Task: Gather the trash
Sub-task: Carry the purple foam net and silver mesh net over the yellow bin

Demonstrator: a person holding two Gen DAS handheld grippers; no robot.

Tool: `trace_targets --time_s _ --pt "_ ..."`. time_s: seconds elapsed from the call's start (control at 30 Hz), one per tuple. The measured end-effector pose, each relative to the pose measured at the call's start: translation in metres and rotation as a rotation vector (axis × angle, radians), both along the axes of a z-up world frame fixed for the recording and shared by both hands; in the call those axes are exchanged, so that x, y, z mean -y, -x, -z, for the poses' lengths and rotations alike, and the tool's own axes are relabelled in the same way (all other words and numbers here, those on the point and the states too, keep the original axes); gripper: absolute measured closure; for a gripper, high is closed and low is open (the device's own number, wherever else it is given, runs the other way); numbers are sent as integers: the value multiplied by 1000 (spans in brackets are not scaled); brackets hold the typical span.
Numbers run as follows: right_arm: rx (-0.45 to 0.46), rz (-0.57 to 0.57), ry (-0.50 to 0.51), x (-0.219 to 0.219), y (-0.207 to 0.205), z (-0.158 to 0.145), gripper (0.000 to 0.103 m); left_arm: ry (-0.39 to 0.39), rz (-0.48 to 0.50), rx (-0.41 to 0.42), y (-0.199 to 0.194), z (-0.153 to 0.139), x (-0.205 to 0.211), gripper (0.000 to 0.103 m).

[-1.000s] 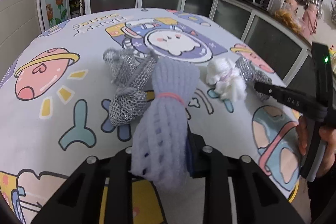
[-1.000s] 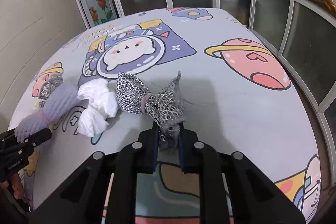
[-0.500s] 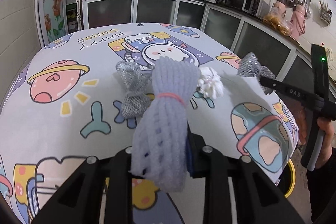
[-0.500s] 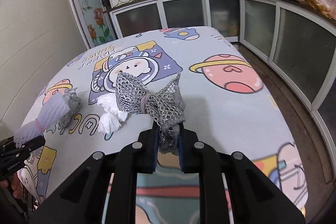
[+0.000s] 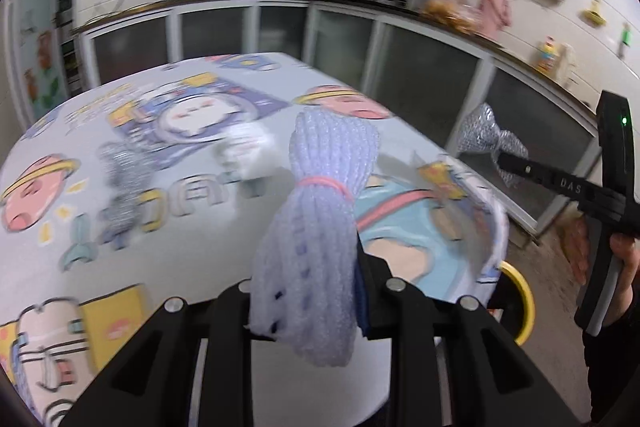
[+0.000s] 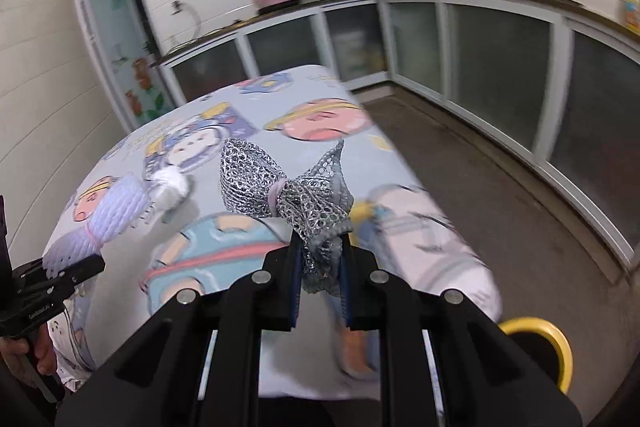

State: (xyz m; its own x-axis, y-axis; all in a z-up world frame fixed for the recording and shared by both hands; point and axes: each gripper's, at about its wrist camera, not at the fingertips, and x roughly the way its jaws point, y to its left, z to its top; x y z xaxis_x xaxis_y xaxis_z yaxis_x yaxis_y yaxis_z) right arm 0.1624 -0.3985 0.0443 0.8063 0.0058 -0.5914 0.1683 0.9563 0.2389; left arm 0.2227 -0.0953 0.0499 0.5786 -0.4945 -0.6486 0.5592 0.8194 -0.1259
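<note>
left gripper [image 5: 304, 291] clamps foam net [image 5: 320, 223] upright; right gripper [image 6: 320, 283] clamps silver mesh [image 6: 288, 187] leaning left

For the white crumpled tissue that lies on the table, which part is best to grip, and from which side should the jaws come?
Probably from above, jaws straddling the middle of the tissue. It lies as a loose, soft lump on the flat table, with no handle or firm edge, so closing across its bulk should gather it. Both views are blurred, so its exact folds cannot be told.
</note>
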Motion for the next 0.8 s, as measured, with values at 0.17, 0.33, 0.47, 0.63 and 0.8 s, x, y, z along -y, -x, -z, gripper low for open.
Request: trace_targets --time_s 0.17,0.33,0.47,0.63,0.8 --pt "-31 146 -20 49 58 16 89 28 136 4 17 1 58 79" --pt "-72 289 -30 93 109 37 88 32 286 -14 36 12 129 79" --pt "-117 394 -23 126 148 55 88 12 389 -41 55 25 182 79" --pt "-152 480 -44 154 183 77 88 -10 474 -69 72 42 237 79" --pt "-209 525 10 163 196 99 88 -38 519 -96 84 56 275 79"
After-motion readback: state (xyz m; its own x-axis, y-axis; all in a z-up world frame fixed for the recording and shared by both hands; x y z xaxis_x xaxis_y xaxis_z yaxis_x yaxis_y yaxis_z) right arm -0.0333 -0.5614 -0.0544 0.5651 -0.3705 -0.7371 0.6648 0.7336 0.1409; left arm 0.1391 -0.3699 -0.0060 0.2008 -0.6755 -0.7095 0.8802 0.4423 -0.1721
